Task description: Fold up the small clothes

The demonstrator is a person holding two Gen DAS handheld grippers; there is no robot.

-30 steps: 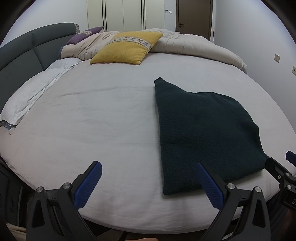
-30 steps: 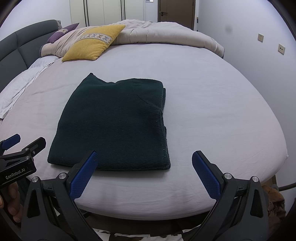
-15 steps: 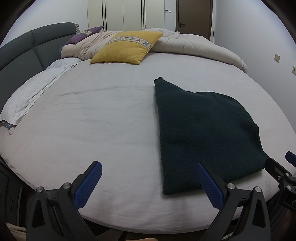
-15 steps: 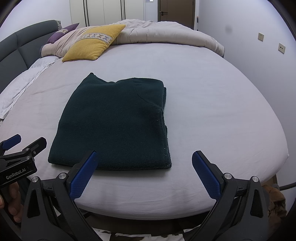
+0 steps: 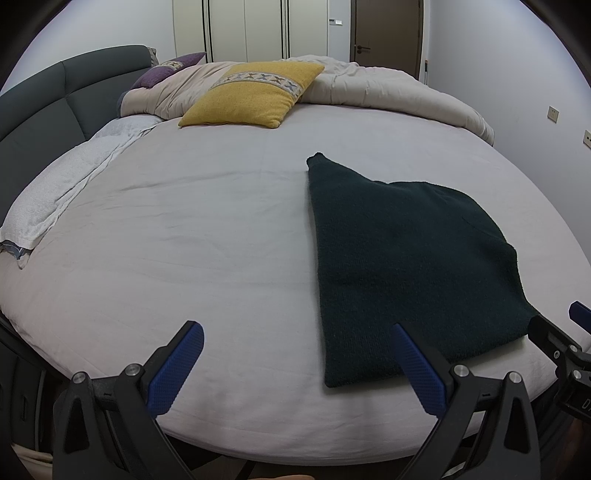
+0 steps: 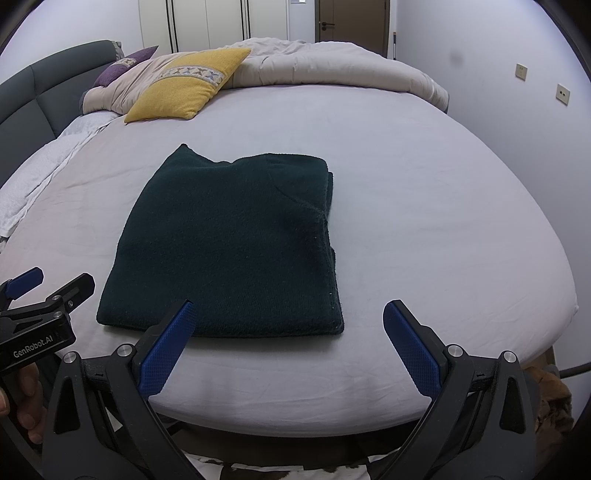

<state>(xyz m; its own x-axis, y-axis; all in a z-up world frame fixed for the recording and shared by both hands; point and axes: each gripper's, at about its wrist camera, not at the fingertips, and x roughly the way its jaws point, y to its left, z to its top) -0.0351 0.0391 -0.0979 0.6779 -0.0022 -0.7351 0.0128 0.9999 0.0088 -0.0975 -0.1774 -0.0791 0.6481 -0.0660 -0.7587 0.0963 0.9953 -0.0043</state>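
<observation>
Nearest to the cameras, both tools hang over the near edge of the bed [image 6: 424,192]. The left gripper [image 5: 295,365] has its jaws spread wide and holds nothing; under it there is only bare sheet. The right gripper [image 6: 286,338] also has its jaws wide apart and empty, and its left blue finger [image 6: 166,347] stands in front of the near hem of the folded dark green sweater [image 6: 232,247] without pressing on it.

The sweater lies flat on the white sheet, near the front edge of the bed, a little to the right of the left gripper. Nothing lies on it and nothing stands between it and the grippers. Its long axis runs from the near edge toward the far side of the bed. One far corner ends in a small point, which is directed to the pillows; the layered folded edge is on its right side.

The right wrist view shows the thick right edge of the sweater and the person's hand [image 6: 22,402] on the left tool. The left wrist view shows only the tip of the right tool at the picture border.

Further away lie a yellow pillow [image 5: 255,98], a purple pillow [image 5: 170,68] and a beige duvet [image 5: 388,96]. A grey headboard [image 5: 40,114] stands on the left. Behind are a white wardrobe [image 5: 243,29] and a brown door [image 5: 386,35].
</observation>
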